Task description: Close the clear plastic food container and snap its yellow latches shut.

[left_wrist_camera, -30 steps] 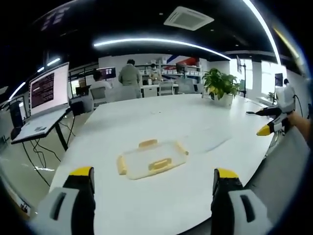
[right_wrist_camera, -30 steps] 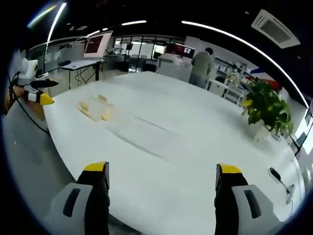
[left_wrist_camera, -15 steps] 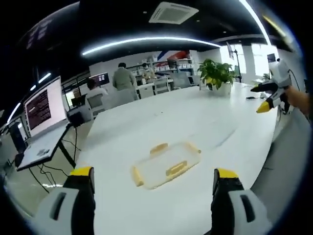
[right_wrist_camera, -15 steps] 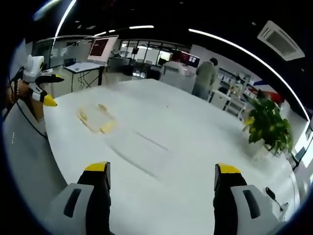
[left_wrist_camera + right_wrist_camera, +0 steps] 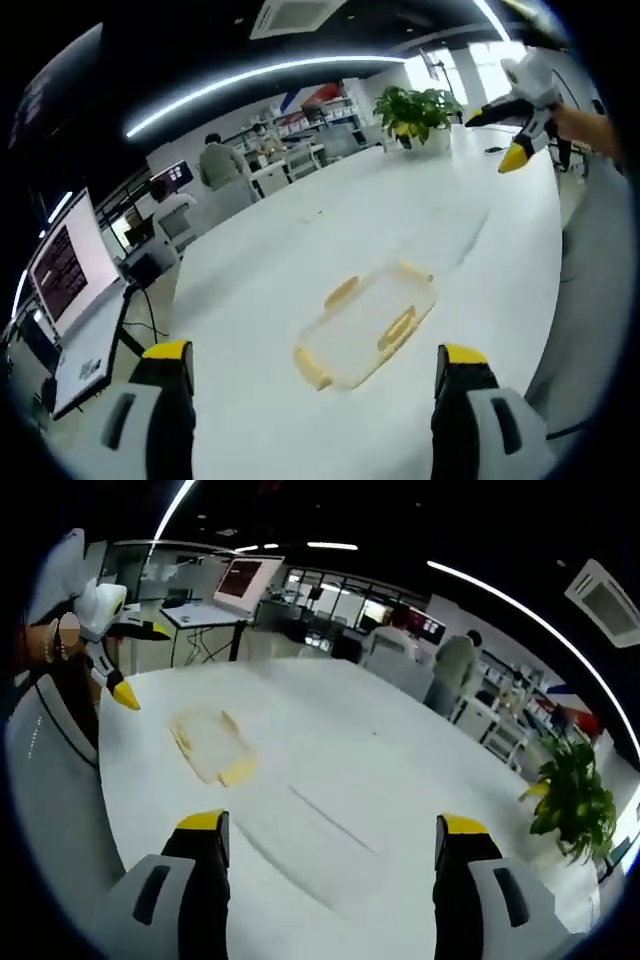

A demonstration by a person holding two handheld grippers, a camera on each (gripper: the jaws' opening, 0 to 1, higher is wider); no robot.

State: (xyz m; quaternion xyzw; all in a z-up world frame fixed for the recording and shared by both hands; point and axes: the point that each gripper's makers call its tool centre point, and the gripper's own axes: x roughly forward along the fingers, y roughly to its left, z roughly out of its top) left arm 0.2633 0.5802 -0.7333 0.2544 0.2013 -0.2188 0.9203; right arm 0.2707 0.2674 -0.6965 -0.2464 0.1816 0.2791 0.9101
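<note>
So the clear plastic container [image 5: 368, 325] is just sitting flat on the big white surface [image 5: 300, 240], yellow latches [image 5: 398, 328] sticking out round its edges, and neither claw is anywhere near it yet. The left claw [image 5: 315, 385] hovers short of the container with its jaws spread wide and nothing between them; the right claw [image 5: 330, 855] is the same deal, wide open and empty, with the container well off to its far left, close to the surface edge. Lid looks like it's already lying on top of the container, but honestly the fisheye makes that hard to call. Probably nothing's been snapped shut so far. What could go wrong: the container is light and slick, and it sits on a smooth surface, so pressing one latch without the other claw pinning the container could just shove it sideways, maybe toward that near edge. A lid sitting crooked would also keep the latches from catching.
</note>
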